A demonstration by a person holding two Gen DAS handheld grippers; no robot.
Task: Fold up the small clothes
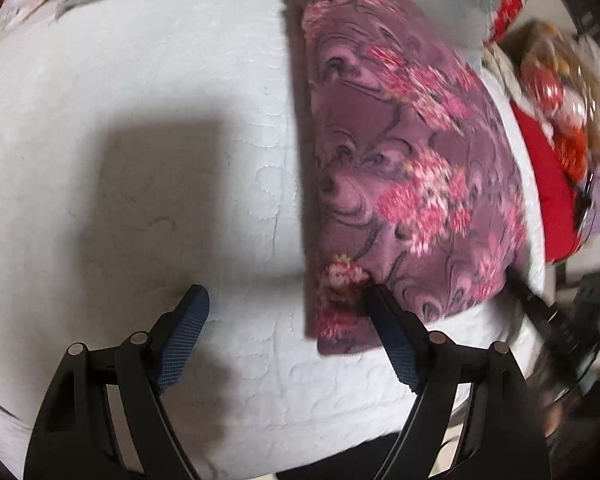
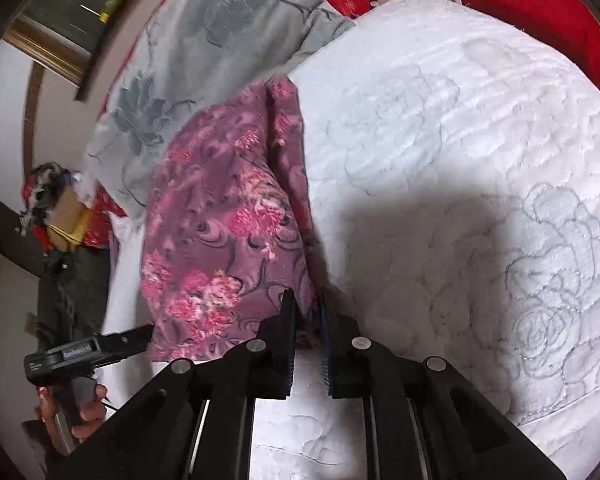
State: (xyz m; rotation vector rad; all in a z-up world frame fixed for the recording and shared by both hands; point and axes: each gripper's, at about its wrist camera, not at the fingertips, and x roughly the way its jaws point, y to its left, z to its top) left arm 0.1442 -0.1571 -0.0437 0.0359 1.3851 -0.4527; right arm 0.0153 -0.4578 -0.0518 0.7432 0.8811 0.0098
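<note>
On a white quilted bedspread [image 1: 140, 100], stitched with rose outlines, lies the task's thing: a plum-purple fleece garment [image 1: 400, 168] printed with pink flower clusters and dark swirls. Pile looks soft and fuzzy. It is folded into a long, roughly rectangular shape.

Left wrist view, left to right: bare bedspread with a blocky shadow, then the garment on the right half, running from near edge to far. Past it, far right, a red cloth [image 1: 556, 192] and a blurred heap of patterned fabric. Left gripper [image 1: 284, 292] stands wide; black arms, blue ribbed pads. Left finger over bare quilt, right finger's tip at the garment's near left corner; nothing clamped.

Right wrist view, left to right: a hand [image 2: 88, 412] holding the other tool's black body at the near left, a grey floral blanket [image 2: 204, 40] far left, then the garment, then open quilt with a large stitched rose. Right gripper [image 2: 306, 304] is narrowed almost closed, its tips pinching the garment's near right edge; a little fold of fleece sits between the serrated pads.
</note>
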